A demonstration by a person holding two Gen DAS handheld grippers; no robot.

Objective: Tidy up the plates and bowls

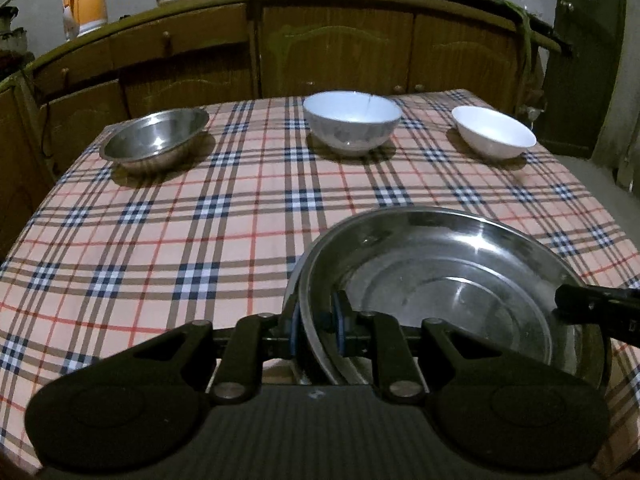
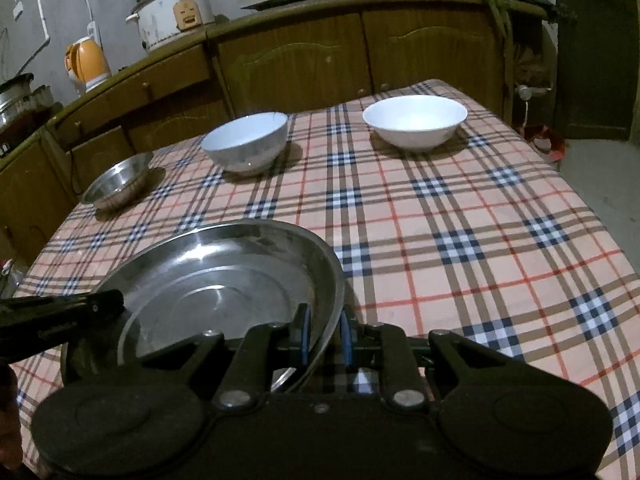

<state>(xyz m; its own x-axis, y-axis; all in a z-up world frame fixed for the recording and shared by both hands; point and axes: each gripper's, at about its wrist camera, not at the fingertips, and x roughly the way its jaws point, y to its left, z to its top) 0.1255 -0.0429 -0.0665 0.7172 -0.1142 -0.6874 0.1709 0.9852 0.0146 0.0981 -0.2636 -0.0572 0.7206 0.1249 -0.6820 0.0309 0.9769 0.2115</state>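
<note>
Plate (image 1: 460,276) sits low over the near table (image 1: 160,240), both grippers (image 1: 318,322) (image 2: 326,334) pinching opposite rims at 9 and 3, probably so it stays level; bowls (image 1: 352,122) wait at 12.

Dim indoor light from overhead. Soft dark shadows pool on the checked tablecloth (image 1: 160,240) beneath each bowl. Pale glare streaks the steel plate (image 1: 460,280) near the camera. Fisheye bending curves the cabinets (image 2: 300,60) behind the tablecloth; corners darken; slight blur throughout.
</note>
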